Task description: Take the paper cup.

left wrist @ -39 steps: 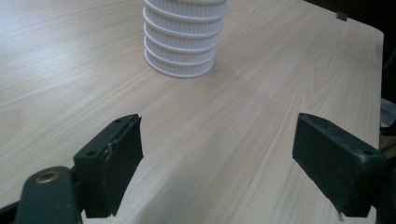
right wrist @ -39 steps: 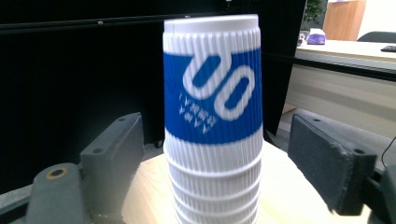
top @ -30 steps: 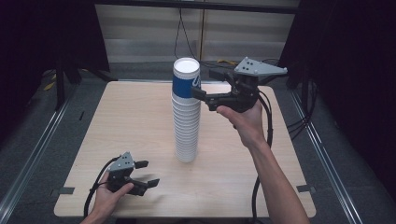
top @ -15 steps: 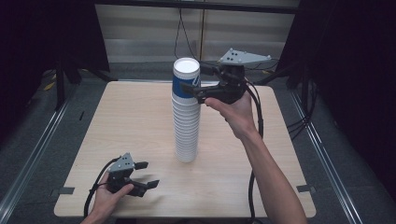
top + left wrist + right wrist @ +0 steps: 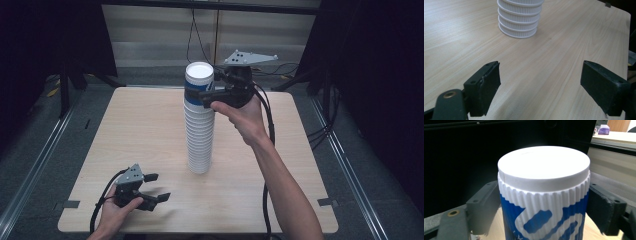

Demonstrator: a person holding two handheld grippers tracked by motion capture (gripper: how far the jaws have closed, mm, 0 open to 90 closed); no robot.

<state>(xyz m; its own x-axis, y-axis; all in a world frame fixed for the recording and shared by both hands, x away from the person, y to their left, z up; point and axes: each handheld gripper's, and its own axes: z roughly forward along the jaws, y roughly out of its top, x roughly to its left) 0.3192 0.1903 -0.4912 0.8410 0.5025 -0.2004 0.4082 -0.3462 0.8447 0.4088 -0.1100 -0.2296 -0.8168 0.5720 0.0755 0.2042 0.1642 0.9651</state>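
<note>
- The left tool [image 5: 150,192] rests low at the worktop's [image 5: 125,130] near left corner, held in the person's left hand [image 5: 116,210].
- Its jaws stand wide apart with nothing between them; in the left gripper view only bare wood lies between the two black pads [image 5: 489,82].
- The cup stack [image 5: 199,125] stands upright near the middle of the worktop, well apart from the left tool. Its base [image 5: 519,22] shows at the top of the left gripper view.
- The top cup [image 5: 200,85] is blue and white, bottom up; the cups below it are plain white and ribbed.
- The right tool [image 5: 207,96] is up at the top cup, held by the right hand [image 5: 245,117], one jaw on each side of the cup.
- In the right gripper view both jaws lie against the ribbed wall of the top cup [image 5: 544,202], just under its white end; how hard they press I cannot tell.
</note>
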